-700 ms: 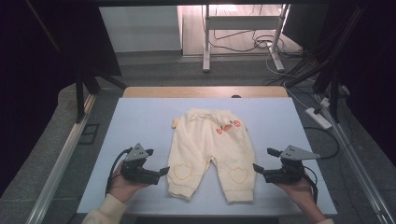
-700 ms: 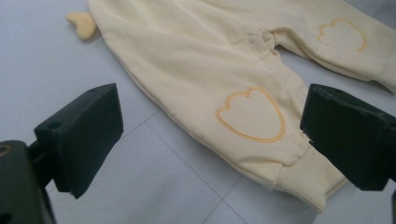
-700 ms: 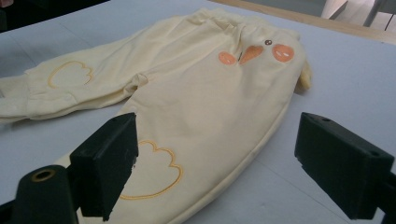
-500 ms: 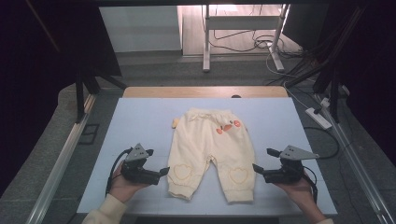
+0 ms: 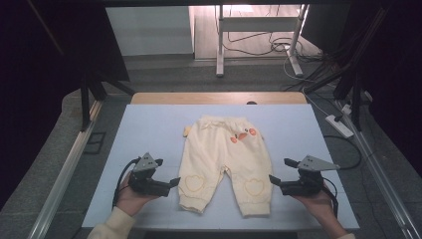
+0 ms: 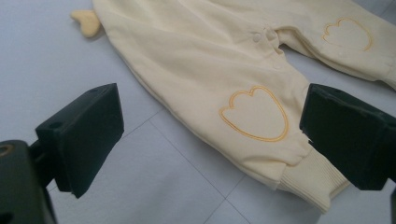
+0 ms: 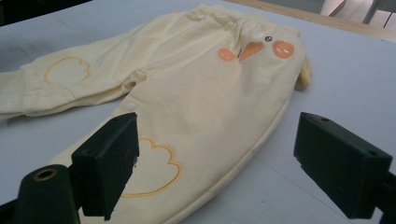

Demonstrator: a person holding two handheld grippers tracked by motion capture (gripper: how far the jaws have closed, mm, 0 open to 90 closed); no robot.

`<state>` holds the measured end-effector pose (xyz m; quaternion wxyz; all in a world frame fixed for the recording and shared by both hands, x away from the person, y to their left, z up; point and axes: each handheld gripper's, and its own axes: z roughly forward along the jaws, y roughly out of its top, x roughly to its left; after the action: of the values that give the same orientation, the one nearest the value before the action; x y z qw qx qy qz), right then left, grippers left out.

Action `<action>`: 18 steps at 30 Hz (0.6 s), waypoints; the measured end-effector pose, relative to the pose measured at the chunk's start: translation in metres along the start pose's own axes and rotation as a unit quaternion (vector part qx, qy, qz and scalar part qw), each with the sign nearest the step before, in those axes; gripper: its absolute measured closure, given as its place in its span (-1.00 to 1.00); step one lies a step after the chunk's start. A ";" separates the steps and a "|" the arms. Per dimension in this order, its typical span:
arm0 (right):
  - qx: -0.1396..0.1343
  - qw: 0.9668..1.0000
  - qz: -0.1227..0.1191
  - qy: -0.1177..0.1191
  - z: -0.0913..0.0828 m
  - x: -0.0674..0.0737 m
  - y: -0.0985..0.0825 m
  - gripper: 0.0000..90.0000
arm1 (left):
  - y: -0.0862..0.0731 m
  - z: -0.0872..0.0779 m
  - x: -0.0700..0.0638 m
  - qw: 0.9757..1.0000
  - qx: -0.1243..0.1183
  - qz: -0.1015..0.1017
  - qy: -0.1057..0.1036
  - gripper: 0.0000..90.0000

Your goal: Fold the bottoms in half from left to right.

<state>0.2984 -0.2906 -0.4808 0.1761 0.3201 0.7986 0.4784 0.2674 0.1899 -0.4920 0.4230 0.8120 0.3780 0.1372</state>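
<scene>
Nothing has visibly moved since the earlier frames: both hands hold the same spots. Cream baby trousers point(image 5: 225, 159) lie flat on the pale blue worktop point(image 5: 149, 129), between the two tools. Left hand-held gripper point(image 5: 175, 181) rests just beside one leg cuff point(image 6: 310, 179), its jaws spread wide and empty, facing a heart-shaped knee outline point(image 6: 254, 114). Right hand-held gripper point(image 5: 272, 179) sits just beside the other leg, jaws likewise parted, with the orange duck face point(image 7: 254, 49) ahead of it.
</scene>
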 end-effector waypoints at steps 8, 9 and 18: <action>-0.003 1.000 0.009 0.014 0.001 0.003 0.002 -0.65 | 0.002 0.001 0.000 1.000 0.000 0.002 0.002 -0.85; -0.002 1.000 0.007 0.015 0.001 0.004 0.003 -0.65 | 0.002 0.001 0.000 1.000 0.000 0.002 0.002 -0.85; 0.004 1.000 -0.002 0.020 0.008 0.012 0.006 -0.65 | 0.003 0.002 0.000 1.000 0.000 0.005 0.001 -0.85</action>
<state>0.2964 -0.2748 -0.4795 0.1598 0.3097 0.8046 0.4807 0.2702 0.1878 -0.4904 0.4220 0.8140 0.3738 0.1400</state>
